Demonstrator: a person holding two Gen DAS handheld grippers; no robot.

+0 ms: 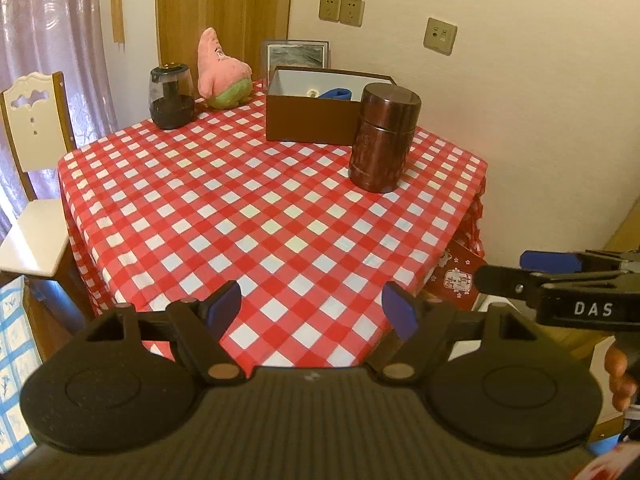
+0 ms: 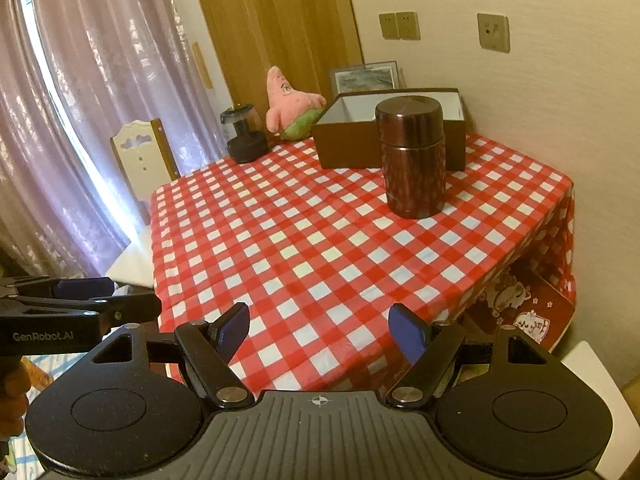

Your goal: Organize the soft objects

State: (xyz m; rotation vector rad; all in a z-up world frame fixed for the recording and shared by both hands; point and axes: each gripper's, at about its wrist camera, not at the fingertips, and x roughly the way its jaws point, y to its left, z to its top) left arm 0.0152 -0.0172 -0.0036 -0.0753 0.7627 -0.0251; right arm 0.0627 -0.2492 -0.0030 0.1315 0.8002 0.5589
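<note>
A pink starfish plush toy (image 1: pixel 219 70) (image 2: pixel 290 102) sits at the far edge of the red checked table (image 1: pixel 248 216) (image 2: pixel 320 248). To its right stands an open brown box (image 1: pixel 312 116) (image 2: pixel 348 148); a blue soft object (image 1: pixel 336 93) lies inside it. My left gripper (image 1: pixel 314 312) is open and empty above the near table edge. My right gripper (image 2: pixel 320 328) is open and empty, also at the near edge. Each gripper shows from the side in the other's view (image 1: pixel 504 270) (image 2: pixel 132 298).
A brown metal canister (image 1: pixel 382 136) (image 2: pixel 412 156) stands in front of the box. A dark grinder-like jar (image 1: pixel 171 96) (image 2: pixel 245 132) stands left of the plush. A white chair (image 1: pixel 34 160) (image 2: pixel 140 156) is at the table's left. A framed picture (image 1: pixel 298 54) leans on the wall.
</note>
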